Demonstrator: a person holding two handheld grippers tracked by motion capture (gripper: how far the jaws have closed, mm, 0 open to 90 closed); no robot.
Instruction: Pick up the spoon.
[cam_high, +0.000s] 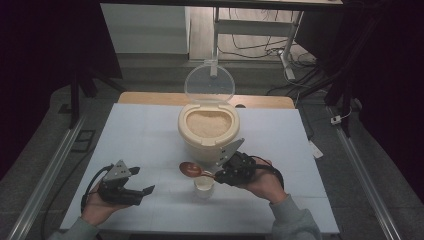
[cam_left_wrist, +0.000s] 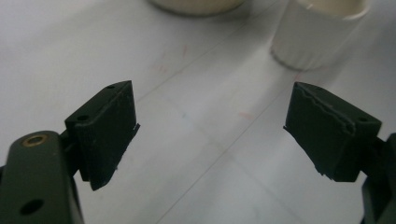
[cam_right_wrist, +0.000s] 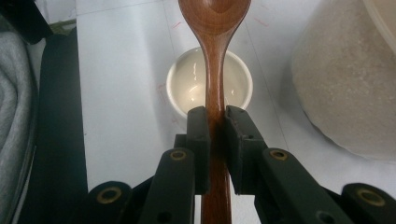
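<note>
The right gripper (cam_right_wrist: 215, 116) clamps the wooden spoon (cam_right_wrist: 215, 56) by its handle, bowl held above the white cup (cam_high: 204, 186), near the rice container (cam_high: 207, 127). The left gripper (cam_left_wrist: 212, 133) gapes empty, nearer left.

This looks like a lab or test room, not a home. A white table (cam_high: 150, 130) stands on a bare grey floor (cam_high: 45, 165) between 2 metal rails (cam_high: 47, 172), with black curtains (cam_high: 45, 45) at both sides. Loose cables (cam_high: 255, 50) lie under a desk frame (cam_high: 250, 25) behind.
</note>
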